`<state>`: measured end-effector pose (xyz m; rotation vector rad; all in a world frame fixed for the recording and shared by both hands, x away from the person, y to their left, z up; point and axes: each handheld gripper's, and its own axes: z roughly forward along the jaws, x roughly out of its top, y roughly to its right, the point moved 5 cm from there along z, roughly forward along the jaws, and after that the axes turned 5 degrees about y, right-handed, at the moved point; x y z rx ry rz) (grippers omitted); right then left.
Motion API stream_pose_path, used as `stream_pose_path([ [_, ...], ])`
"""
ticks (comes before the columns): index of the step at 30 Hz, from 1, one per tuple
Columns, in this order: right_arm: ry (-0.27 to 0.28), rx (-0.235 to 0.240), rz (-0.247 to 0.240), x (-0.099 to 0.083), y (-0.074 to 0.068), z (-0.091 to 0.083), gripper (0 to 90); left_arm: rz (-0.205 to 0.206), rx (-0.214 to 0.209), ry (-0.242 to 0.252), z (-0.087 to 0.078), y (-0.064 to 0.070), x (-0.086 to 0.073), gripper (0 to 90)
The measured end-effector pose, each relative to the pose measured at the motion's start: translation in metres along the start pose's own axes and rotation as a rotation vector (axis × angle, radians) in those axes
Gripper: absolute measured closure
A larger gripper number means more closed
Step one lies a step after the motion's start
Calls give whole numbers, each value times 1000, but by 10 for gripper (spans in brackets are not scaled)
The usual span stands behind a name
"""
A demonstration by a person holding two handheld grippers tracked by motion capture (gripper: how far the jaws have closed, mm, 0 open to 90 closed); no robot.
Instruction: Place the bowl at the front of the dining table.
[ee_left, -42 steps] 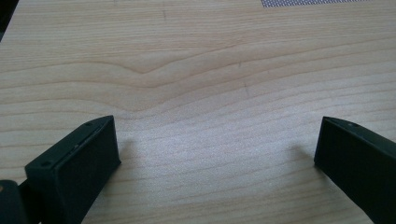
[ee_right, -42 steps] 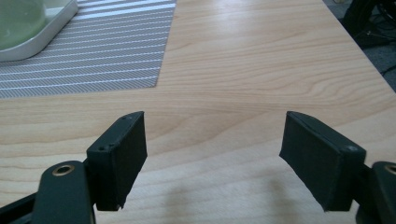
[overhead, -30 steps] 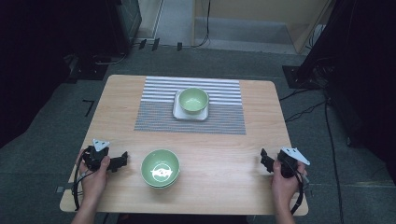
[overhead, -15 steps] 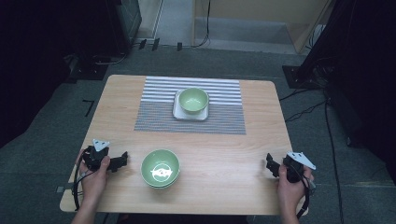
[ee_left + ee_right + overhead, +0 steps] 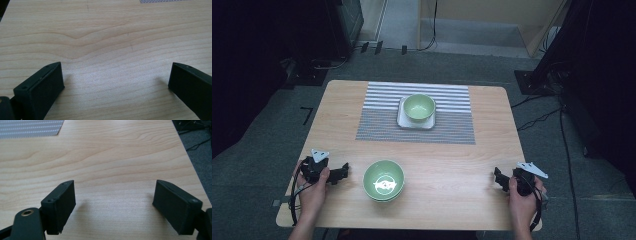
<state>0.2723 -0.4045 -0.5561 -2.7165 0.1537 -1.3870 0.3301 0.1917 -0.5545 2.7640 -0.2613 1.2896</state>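
Note:
A green bowl with a white pattern inside [image 5: 384, 180] sits near the table's front edge, left of centre. A second, plain green bowl [image 5: 419, 107] rests on a white square plate [image 5: 402, 119] on the striped placemat [image 5: 452, 112] at the back. My left gripper [image 5: 343, 171] lies on the wood just left of the patterned bowl, held by a hand. Its jaws stand wide apart over bare wood [image 5: 112, 72]. My right gripper [image 5: 498, 179] rests near the front right corner, also open with nothing between its fingers [image 5: 60, 203].
The wooden table [image 5: 462, 165] ends close to the right gripper, with grey floor [image 5: 200, 152] beyond its right edge. Cables and dark equipment stands surround the table on the floor.
My right gripper has drawn back toward the front edge and slightly to the right. The left gripper and both bowls have stayed put.

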Motion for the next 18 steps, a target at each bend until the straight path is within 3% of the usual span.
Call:
stream_pose_path([
  [3, -26, -38, -91, -2, -6, 1, 166, 0, 0, 0, 0, 0, 0, 0],
  [4, -28, -25, -101, -3, -8, 1, 165, 0, 0, 0, 0, 0, 0, 0],
  [18, -31, -16, -107, -3, -11, 1, 150, 0, 1, 0, 0, 0, 0, 0],
])
